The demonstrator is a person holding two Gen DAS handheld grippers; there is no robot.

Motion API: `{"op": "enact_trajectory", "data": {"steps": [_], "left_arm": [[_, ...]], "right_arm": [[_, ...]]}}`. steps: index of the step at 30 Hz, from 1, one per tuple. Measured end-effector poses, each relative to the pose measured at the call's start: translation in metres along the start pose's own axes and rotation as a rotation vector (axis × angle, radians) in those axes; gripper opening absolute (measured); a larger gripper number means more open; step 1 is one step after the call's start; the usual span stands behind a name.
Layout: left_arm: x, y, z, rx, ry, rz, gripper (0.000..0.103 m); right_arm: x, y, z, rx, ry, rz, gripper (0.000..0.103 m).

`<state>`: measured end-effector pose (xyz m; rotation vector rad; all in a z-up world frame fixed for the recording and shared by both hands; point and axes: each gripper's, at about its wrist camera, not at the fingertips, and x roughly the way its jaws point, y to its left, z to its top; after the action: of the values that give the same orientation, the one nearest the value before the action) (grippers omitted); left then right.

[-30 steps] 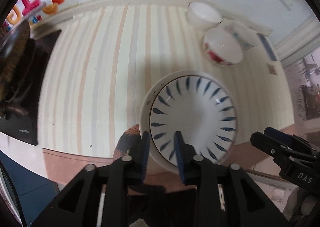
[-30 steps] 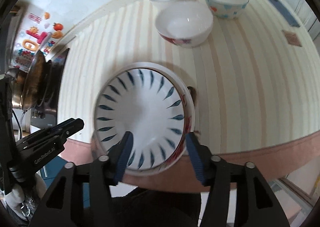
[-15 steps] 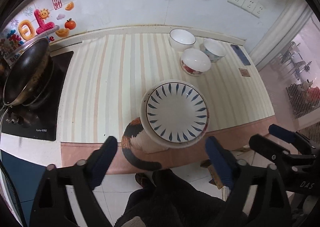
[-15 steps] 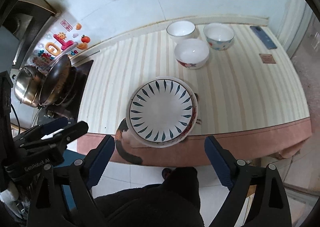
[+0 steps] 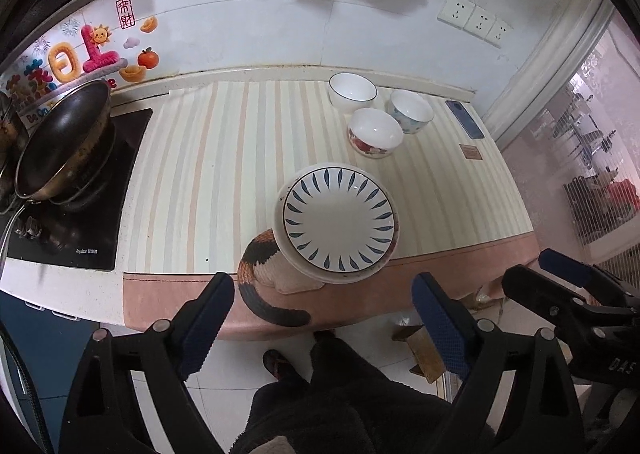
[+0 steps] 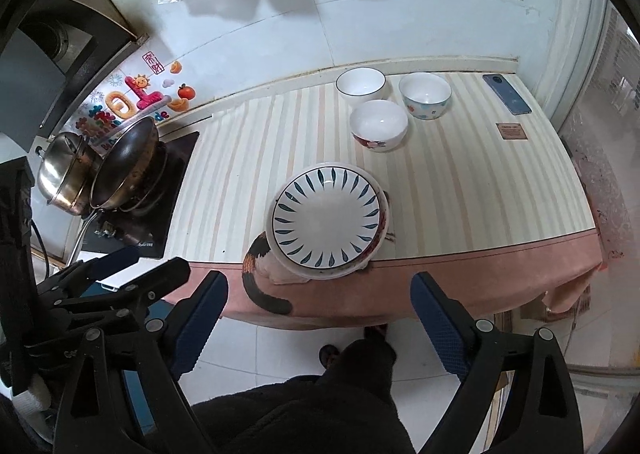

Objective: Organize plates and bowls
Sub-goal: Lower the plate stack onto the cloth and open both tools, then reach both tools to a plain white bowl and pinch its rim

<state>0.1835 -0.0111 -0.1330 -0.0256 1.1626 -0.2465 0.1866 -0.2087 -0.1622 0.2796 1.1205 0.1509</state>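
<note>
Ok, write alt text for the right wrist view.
A blue-leaf patterned plate tops a stack at the front edge of a striped counter, with the open, empty right gripper pulled back above the floor. Three bowls sit behind the stack; pans rest on the cooktop at left.

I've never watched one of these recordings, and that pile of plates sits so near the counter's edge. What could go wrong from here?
The plate stack sits at the front edge of the counter, its near rim about over the pink border, so a nudge might tip it off. The plates look unevenly stacked, so the blue-leaf top plate could slide. The three bowls stand close together; reaching for one could knock its neighbours. Both the left gripper and right gripper are open and hold nothing.
</note>
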Motion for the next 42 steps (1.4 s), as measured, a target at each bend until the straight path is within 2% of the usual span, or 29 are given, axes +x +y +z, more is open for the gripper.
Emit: {"op": "enact_trajectory", "data": {"steps": [7,11,14,19,24,27,28,29,30,32,33,35,36,37,39,42], "left_arm": [[0.024,-0.011,0.029,-0.031,-0.029,0.051,0.091],[0.054,-0.024,0.065,-0.057,-0.052,0.057,0.091],[0.083,-0.033,0.096,-0.066,-0.065,0.065,0.091],[0.156,-0.040,0.148,-0.099,0.003,0.109,0.091],[0.246,-0.031,0.185,-0.161,0.135,0.103,0.091],[0.288,-0.027,0.197,-0.199,0.206,0.067,0.072],[0.299,-0.029,0.200,-0.214,0.225,0.055,0.061],[0.309,-0.029,0.202,-0.223,0.241,0.046,0.056],[0.320,-0.030,0.204,-0.226,0.257,0.035,0.055],[0.334,-0.032,0.209,-0.229,0.271,0.023,0.044],[0.340,-0.034,0.211,-0.221,0.276,0.021,0.043],[0.351,-0.039,0.214,-0.196,0.287,0.005,0.028],[0.356,-0.041,0.215,-0.185,0.296,0.000,0.026],[0.361,-0.043,0.215,-0.175,0.307,-0.006,0.022],[0.364,-0.045,0.215,-0.165,0.304,0.002,0.021],[0.360,-0.050,0.215,-0.151,0.279,-0.001,0.021]], "right_arm": [[0.029,-0.039,0.026,0.054,0.022,0.080,0.095],[0.053,-0.078,0.061,0.102,0.023,0.137,0.095],[0.079,-0.106,0.092,0.130,0.033,0.148,0.095],[0.151,-0.153,0.151,0.146,0.118,0.182,0.095],[0.235,-0.185,0.197,0.139,0.230,0.211,0.095],[0.274,-0.194,0.216,0.114,0.259,0.182,0.095],[0.283,-0.196,0.220,0.116,0.264,0.186,0.095],[0.293,-0.198,0.225,0.121,0.264,0.187,0.095],[0.303,-0.200,0.230,0.125,0.265,0.190,0.092],[0.317,-0.201,0.234,0.134,0.270,0.204,0.086],[0.329,-0.203,0.237,0.147,0.281,0.208,0.075],[0.343,-0.204,0.239,0.153,0.301,0.218,0.058],[0.347,-0.203,0.239,0.154,0.300,0.219,0.049],[0.353,-0.203,0.239,0.151,0.297,0.214,0.045],[0.367,-0.201,0.237,0.145,0.318,0.202,0.025],[0.373,-0.200,0.233,0.153,0.314,0.195,0.022]]}}
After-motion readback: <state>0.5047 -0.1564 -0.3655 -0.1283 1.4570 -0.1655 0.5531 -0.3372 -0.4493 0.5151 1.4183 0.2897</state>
